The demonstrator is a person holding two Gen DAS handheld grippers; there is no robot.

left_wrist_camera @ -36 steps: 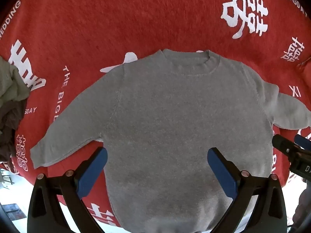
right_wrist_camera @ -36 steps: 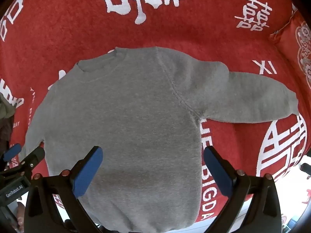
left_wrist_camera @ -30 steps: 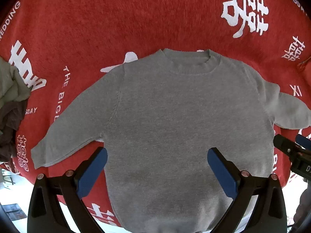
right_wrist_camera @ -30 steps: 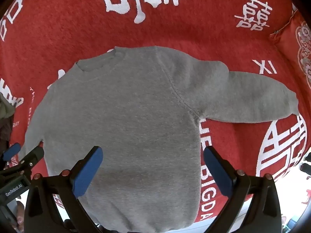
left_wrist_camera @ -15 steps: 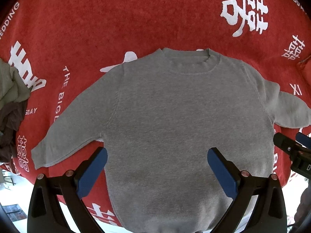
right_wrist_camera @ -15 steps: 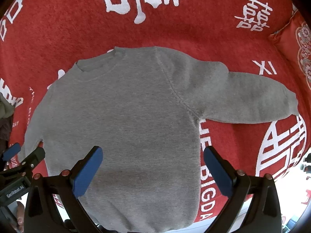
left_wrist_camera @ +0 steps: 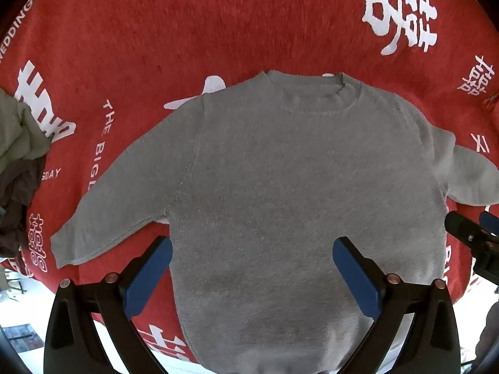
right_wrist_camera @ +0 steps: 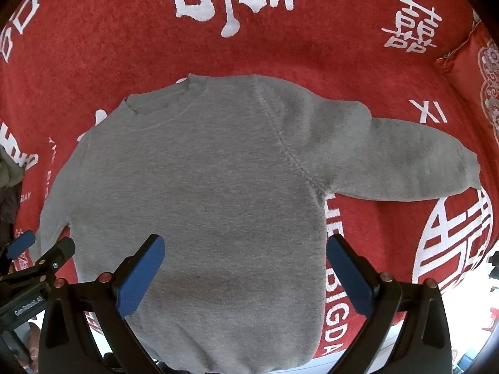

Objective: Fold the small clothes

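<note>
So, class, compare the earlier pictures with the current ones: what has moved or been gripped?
Nothing visibly changed. The grey sweater lies flat and unfolded on the red blanket, sleeves spread. The left gripper and right gripper hover open above its lower part, holding nothing.
</note>
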